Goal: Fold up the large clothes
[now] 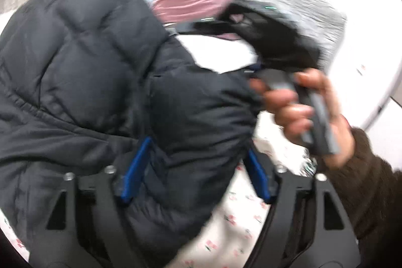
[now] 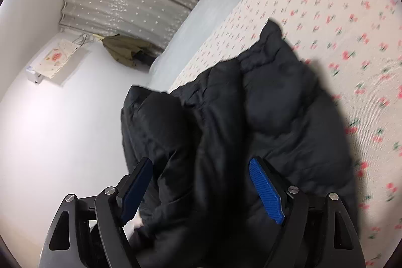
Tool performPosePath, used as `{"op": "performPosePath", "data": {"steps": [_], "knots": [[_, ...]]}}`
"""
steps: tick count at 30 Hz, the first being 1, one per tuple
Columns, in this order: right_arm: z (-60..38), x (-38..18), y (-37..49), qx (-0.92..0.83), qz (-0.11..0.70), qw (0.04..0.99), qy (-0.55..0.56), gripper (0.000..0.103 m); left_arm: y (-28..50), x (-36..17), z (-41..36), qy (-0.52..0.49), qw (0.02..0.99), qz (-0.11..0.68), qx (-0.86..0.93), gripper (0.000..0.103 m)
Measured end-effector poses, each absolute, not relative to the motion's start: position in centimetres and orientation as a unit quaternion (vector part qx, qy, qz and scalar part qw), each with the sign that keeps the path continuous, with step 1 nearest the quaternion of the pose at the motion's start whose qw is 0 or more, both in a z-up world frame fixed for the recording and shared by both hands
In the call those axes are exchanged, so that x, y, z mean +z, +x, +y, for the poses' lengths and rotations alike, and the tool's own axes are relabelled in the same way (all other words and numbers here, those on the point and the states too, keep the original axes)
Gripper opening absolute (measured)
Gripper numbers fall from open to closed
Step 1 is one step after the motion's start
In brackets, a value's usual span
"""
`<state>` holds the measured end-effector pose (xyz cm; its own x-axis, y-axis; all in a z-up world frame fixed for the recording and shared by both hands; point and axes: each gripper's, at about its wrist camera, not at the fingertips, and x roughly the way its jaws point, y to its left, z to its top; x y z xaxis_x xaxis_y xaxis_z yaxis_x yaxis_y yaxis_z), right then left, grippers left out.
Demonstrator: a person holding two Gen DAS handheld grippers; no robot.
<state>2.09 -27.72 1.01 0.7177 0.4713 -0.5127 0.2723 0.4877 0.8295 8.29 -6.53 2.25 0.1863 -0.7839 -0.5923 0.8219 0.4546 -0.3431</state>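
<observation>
The black puffer jacket (image 1: 95,82) lies bunched on the cherry-print bed sheet (image 2: 339,24), filling each frame's centre. Left tool (image 1: 193,167) and right tool (image 2: 203,190) both gape wide astride its padding, pads not pressing. Before folding, each should probably pinch one clear edge rather than a bulky bunch.

A big black puffy jacket (image 2: 251,117) on the bed

The jacket is dark, soft and full of puffy stitched squares. It lies in a bunched, crumpled heap, not flat. One thick part sticks out like a fat sleeve (image 1: 198,112). Part of the jacket hangs past the edge of the bed. It looks a bit blurry.
</observation>
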Motion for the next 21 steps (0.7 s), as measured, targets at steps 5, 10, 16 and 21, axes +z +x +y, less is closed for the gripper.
{"op": "performPosePath", "data": {"steps": [5,10,16,21], "knots": [[-27.4,1.1,4.4,0.061,0.385,0.783,0.485,0.081,8.2,5.4,-2.9,0.003,0.758,0.346,-0.553,0.077],[-27.0,2.5,5.4,0.068,0.387,0.787,0.475,0.081,11.0,7.0,3.6,-0.04,0.815,0.323,-0.48,0.081],[-24.2,3.0,8.0,0.069,0.411,0.809,0.416,0.07,14.8,2.4,7.5,-0.083,0.858,0.359,-0.359,0.08],[-21.0,6.6,9.2,0.046,0.396,0.876,0.271,0.015,14.4,3.0,6.8,-0.122,0.868,0.315,-0.364,0.079]]}}
